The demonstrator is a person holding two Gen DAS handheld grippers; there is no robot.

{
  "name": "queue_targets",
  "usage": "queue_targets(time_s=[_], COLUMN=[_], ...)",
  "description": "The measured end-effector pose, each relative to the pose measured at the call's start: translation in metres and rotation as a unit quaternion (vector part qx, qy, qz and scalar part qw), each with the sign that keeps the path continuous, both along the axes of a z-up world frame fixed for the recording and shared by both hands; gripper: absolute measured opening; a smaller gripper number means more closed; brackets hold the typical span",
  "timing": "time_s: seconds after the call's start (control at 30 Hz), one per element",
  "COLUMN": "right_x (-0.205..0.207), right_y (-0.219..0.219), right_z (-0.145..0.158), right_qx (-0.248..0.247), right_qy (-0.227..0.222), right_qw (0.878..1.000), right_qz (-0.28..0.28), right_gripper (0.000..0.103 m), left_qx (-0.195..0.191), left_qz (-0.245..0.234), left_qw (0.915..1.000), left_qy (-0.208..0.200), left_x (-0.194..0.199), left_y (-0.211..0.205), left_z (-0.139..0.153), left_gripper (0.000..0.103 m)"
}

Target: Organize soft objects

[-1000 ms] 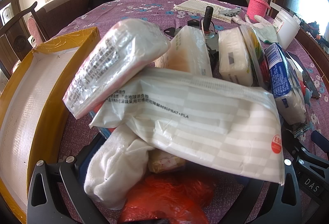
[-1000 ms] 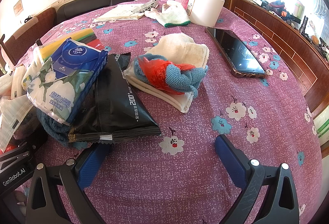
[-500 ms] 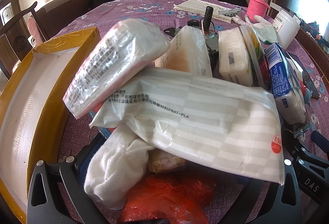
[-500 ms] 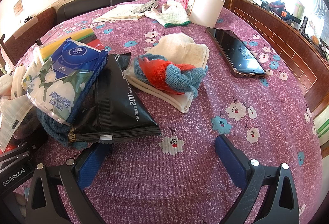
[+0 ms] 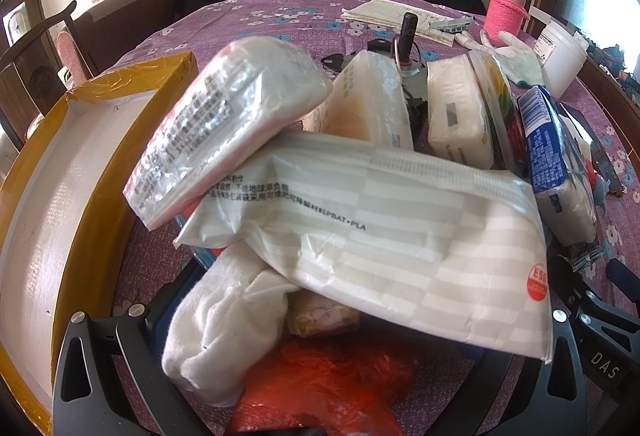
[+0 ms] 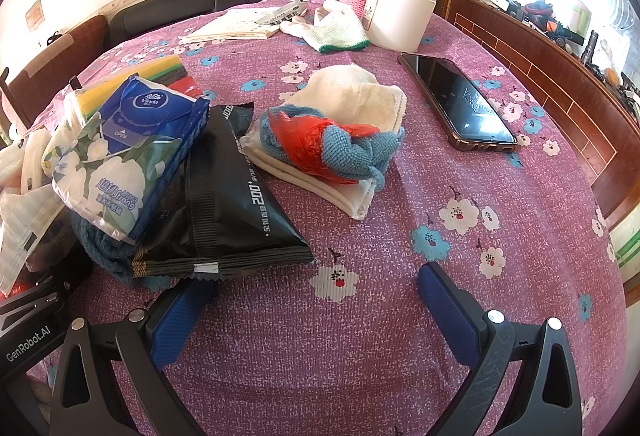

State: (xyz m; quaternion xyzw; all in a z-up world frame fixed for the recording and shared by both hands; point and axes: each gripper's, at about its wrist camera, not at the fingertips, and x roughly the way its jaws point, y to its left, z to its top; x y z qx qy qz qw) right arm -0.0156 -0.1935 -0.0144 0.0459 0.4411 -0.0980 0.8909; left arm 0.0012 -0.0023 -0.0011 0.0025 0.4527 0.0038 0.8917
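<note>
Sorting not yet begun: both grippers poised low over the table (image 6: 500,175).

Left view: left gripper (image 5: 320,376) with jaws spread around a heap of white sock (image 5: 224,328), red bag (image 5: 320,388) and striped pouch (image 5: 384,236); yellow box (image 5: 60,195) at left frame edge, likely destination. Right view: right gripper (image 6: 316,300) with jaws spread, holding nothing; black packet (image 6: 236,203) at centre left, towel bundle (image 6: 344,131) at centre. Next move, probably: close on one soft item, carry to box.

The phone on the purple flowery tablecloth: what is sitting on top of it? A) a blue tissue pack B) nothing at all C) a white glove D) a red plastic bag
B: the phone lies flat with its dark screen bare, apart from the towel beside it, and the white tub stands behind it.
</note>
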Motion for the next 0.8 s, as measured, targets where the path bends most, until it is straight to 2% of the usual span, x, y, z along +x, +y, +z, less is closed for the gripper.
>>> queue_targets(time_s=[0.6,0.8], right_x=[0.0,0.0], right_y=[-0.0001,0.0], right_z=[0.0,0.0], right_qx=[0.0,0.0], right_qy=[0.0,0.0], right_qw=[1.0,1.0], right_qz=[0.0,0.0], right_gripper=[0.102,0.102], left_qx=[-0.001,-0.001], left_qz=[0.0,-0.047], left_qw=[1.0,0.9983], left_qy=[0.0,0.033], left_x=[-0.0003,0.0], left_y=[0.0004,0.0036], left_z=[0.0001,0.0028], left_gripper=[0.103,0.103])
